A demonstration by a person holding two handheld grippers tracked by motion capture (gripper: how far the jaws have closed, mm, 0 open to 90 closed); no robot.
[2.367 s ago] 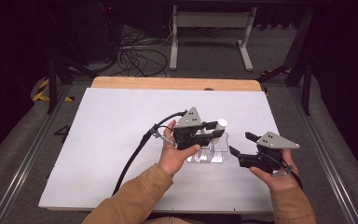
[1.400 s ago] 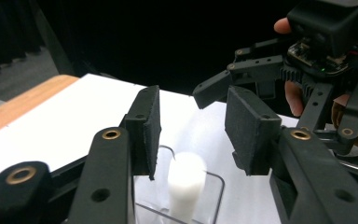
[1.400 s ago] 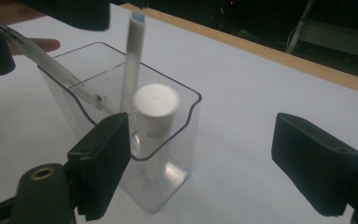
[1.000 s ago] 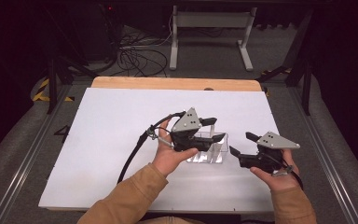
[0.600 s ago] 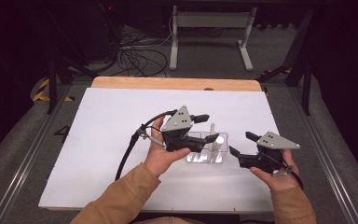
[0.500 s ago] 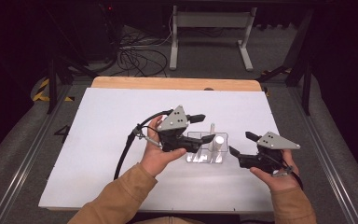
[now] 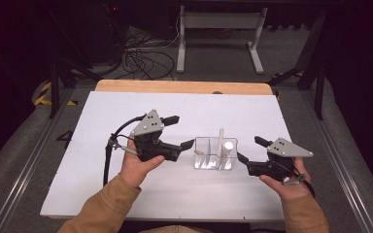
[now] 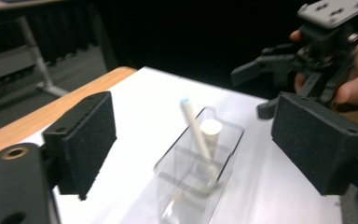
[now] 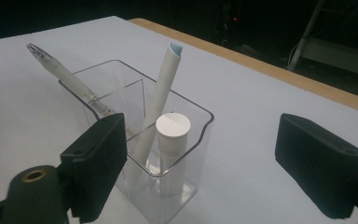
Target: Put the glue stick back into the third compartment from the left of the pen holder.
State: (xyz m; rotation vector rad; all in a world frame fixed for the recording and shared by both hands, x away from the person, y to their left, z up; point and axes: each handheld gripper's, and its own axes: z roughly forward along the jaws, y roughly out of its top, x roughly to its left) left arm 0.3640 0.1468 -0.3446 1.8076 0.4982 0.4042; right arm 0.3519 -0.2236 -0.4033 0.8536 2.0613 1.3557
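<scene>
- Clear plastic is what the work turns on: a see-through holder [image 7: 215, 154] with 2 compartments stands on the white table top [image 7: 126, 194], between the 2 grippers and just ahead of each one's jaws.
- In the holder stand a white pen [image 9: 161, 100] that leans, a short white tube [image 9: 171, 151] beside it, and in the other compartment a clear-barrelled pen [image 9: 65, 75] that tilts out over the rim.
- The left gripper [image 7: 182, 132] has just been opening its jaws; they now stand wide with nothing between the pads, and the holder sits a little beyond their tips.
- The right gripper [image 7: 246, 151] is also spread wide and bare, its jaws close to the holder's near side but not touching it.
- My reading of the step: a pen has been set in the holder and let go, and the left hand [image 7: 135, 167] is clear of it.
- The next move would call for either fetching another item or, if 1 is to come out, lining up the pads on a single stem without knocking the light holder over; the leaning pens leave little room beside the tube.
- Behind the white top runs a wooden edge [image 7: 184, 86]. Beyond both grippers lie grey floor, a tangle of cables [image 7: 141, 56] and a metal stand [image 7: 218, 34]; the rest of the room is dark.
</scene>
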